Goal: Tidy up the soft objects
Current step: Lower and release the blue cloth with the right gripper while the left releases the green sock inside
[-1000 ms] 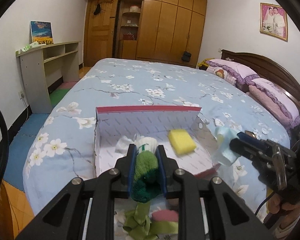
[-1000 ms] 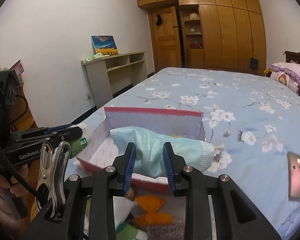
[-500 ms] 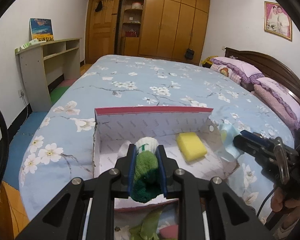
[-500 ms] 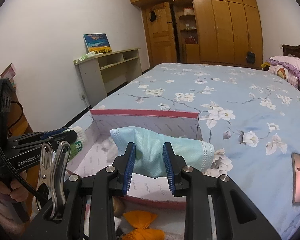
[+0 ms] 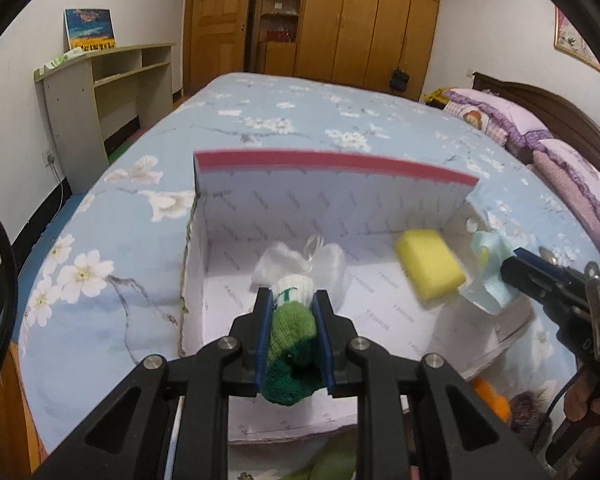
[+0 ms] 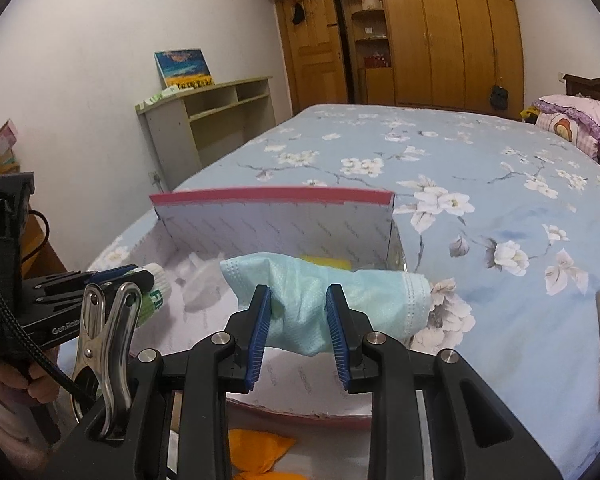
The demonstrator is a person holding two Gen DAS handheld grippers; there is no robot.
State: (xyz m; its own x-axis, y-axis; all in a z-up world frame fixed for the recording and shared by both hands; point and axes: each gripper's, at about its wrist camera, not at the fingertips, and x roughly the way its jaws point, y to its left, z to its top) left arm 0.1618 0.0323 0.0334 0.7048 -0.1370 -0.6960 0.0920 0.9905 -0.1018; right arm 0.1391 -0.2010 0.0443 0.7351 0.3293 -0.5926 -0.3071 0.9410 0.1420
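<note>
The left gripper pinches a rolled knitted sock between its blue ribbed pads; the sock's long axis runs straight away from the camera, its white ribbed cuff with a green letter pointing up the frame toward the box's back wall, its dark green end hanging toward the lens. It hovers at lower centre of the left view, over the open cardboard box, which has a white printed lining, a red rim and one tall upright flap. In the box lie a yellow foam sponge at centre right, tilted, and a crumpled sheer white pouch just behind the sock. The right gripper is clamped on a pale blue-green face mask, soft pleated non-woven fabric, bunched, with its long axis lying across the frame left to right, at centre above the box's near edge. The box sits on a bed with a blue floral sheet.
</note>
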